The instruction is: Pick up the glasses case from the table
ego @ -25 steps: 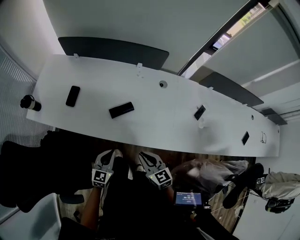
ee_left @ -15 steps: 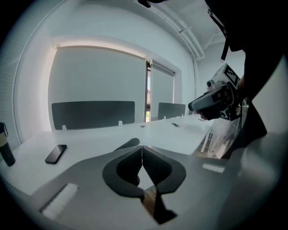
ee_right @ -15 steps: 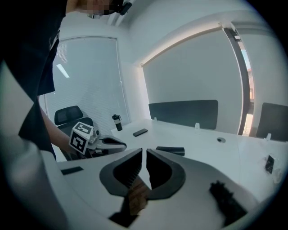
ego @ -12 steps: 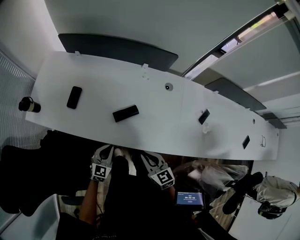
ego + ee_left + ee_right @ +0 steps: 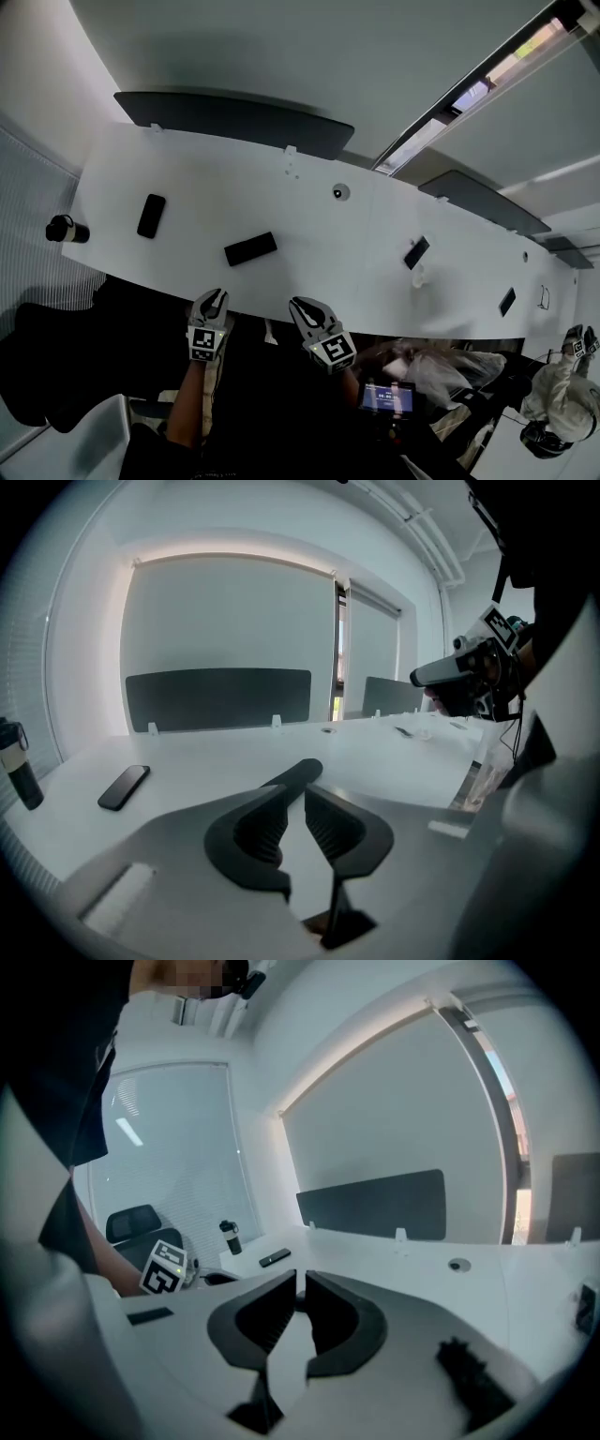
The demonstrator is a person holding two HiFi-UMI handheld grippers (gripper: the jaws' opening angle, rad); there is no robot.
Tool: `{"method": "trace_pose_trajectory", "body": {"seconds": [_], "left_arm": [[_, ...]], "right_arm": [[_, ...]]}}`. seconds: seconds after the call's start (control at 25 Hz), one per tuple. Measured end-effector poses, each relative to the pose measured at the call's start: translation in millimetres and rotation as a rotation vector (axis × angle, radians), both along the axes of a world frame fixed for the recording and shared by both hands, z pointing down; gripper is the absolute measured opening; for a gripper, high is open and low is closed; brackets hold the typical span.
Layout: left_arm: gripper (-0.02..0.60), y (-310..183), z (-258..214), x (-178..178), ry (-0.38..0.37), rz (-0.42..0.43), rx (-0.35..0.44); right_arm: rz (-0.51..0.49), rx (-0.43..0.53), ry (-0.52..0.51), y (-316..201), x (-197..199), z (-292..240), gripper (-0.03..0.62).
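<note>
The black glasses case [image 5: 250, 248] lies flat on the long white table [image 5: 309, 234], near its front edge. In the left gripper view the glasses case [image 5: 305, 769] shows just beyond the jaw tips. My left gripper [image 5: 213, 296] hovers at the table's front edge, short of the case and slightly left of it. Its jaws have just been opening, and nothing is between them in the left gripper view [image 5: 294, 787]. My right gripper [image 5: 299, 306] is beside it to the right, also short of the table edge. In its own view the right gripper [image 5: 300, 1273] is shut and empty.
A black phone [image 5: 151, 216] and a dark bottle [image 5: 66, 229] sit at the table's left end. Small dark items [image 5: 416, 251] lie farther right. Dark divider panels [image 5: 230, 117] line the far edge. A black chair [image 5: 56, 356] stands left of me, and a small screen [image 5: 387, 397] glows at lower right.
Both grippers have moved up to the table's front edge. The left jaws have parted slightly; the right jaws stay shut.
</note>
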State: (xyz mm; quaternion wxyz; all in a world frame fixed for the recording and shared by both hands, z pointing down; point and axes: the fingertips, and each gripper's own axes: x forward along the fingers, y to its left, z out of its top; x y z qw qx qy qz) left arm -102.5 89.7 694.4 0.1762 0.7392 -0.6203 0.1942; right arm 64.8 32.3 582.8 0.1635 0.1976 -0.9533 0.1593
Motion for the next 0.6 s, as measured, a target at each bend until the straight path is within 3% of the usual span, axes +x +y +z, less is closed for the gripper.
{"method": "trace_pose_trajectory", "body": {"seconds": [0.16, 0.36, 0.52, 0.56, 0.6], "left_arm": [[0.072, -5, 13, 4, 0.049, 0.013, -0.048], [0.084, -16, 30, -14, 0.237, -0.097, -0.135], [0.089, -34, 31, -28, 0.266, -0.095, -0.136], [0.093, -37, 30, -30, 0.275, -0.093, -0.136], [0.098, -40, 29, -33, 0.281, -0.092, -0.135]], "right_arm": [[-0.014, -0.033, 0.047, -9, -3, 14, 0.025], [-0.035, 0.019, 0.16, -28, -19, 29, 0.025], [-0.057, 0.036, 0.254, -41, -38, 42, 0.026], [-0.053, 0.026, 0.266, -45, -44, 47, 0.049], [-0.049, 0.01, 0.273, -48, -52, 52, 0.115]]}}
